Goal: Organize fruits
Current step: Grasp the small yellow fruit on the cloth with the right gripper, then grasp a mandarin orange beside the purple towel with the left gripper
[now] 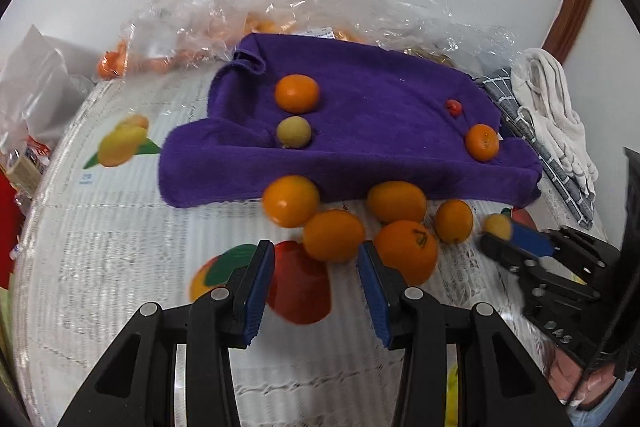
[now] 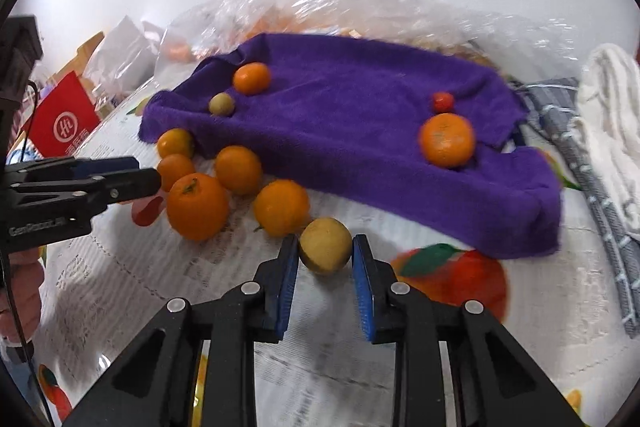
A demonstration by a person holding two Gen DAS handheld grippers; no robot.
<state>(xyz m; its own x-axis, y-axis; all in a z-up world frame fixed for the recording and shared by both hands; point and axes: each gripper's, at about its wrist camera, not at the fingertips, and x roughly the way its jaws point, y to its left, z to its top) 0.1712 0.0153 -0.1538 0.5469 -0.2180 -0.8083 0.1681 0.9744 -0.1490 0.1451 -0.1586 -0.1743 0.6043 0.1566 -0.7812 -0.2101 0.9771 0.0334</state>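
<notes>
A purple towel (image 1: 360,147) (image 2: 360,155) lies on the table with two oranges (image 1: 297,93) (image 1: 482,142), a yellowish fruit (image 1: 294,132) and a small red fruit (image 1: 453,107) on it. Several oranges (image 1: 396,203) (image 2: 238,169) cluster on the tablecloth at the towel's near edge. My left gripper (image 1: 315,251) (image 2: 152,177) is open; one orange (image 1: 334,235) sits at its fingertips, not clamped. To the right of the cluster, my right gripper (image 2: 325,247) (image 1: 506,237) is shut on a small yellow fruit (image 2: 326,245) (image 1: 497,225) just above the cloth.
Crumpled clear plastic bags (image 1: 240,19) holding more oranges lie behind the towel. A grey checked cloth (image 1: 520,115) and a white cloth (image 1: 552,107) lie at the right. A red box (image 2: 64,123) stands at the left. The tablecloth (image 1: 120,267) bears printed fruit.
</notes>
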